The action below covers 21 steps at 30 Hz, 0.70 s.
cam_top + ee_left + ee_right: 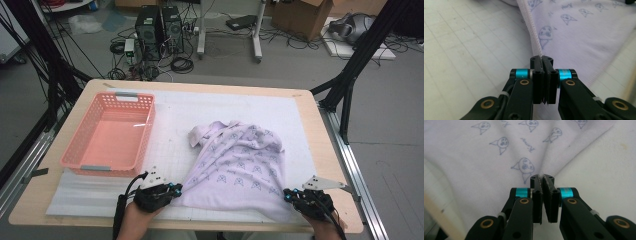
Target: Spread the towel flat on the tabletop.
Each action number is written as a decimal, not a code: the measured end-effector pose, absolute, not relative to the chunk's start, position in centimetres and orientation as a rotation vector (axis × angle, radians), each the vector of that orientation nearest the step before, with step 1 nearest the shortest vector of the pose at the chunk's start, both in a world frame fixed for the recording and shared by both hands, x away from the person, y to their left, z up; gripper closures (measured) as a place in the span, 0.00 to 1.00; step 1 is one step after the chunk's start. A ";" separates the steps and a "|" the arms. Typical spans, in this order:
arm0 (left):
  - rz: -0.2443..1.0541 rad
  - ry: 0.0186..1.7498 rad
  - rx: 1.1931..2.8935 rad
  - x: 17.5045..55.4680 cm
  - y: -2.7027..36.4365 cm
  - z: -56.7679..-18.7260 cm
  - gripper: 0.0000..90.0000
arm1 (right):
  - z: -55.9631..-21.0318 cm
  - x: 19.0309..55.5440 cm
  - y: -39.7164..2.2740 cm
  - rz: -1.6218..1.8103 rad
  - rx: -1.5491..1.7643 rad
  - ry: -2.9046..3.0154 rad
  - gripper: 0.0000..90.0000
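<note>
The lilac shirt (240, 165) is lying crumpled on the white gridded mat (300, 120) toward the table's (320, 135) near edge, its collar pointing at the far side. I am gripping its near left corner with my left gripper (176, 189), whose jaws are clamping tight on the ribbed hem (534, 37). My right gripper (289, 194) is pinching the near right corner, jaws closed on a fold of the fabric. The shirt is showing a repeating print of small dog faces (525, 167), with a short cursive word (527, 145) among them that I am finding too small to read. A coral plastic basket (142, 145) is sitting on the mat's left side, near the shirt but apart from it.
</note>
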<state>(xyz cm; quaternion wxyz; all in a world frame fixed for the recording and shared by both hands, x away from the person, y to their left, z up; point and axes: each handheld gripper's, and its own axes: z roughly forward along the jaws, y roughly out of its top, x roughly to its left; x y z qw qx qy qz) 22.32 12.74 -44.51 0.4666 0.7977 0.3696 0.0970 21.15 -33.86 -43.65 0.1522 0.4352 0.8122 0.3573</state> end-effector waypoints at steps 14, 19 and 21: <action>0.239 0.866 1.916 20.4 13.0 -43.7 0.56 | -42.6 17.9 -35.5 1.052 1.259 2.278 0.70; 0.251 0.867 1.889 24.2 10.9 -43.1 0.49 | -42.1 19.9 -34.6 1.083 1.239 2.226 0.65; 0.245 0.873 1.894 26.0 9.8 -42.9 0.49 | -42.3 21.2 -34.0 1.078 1.235 2.223 0.64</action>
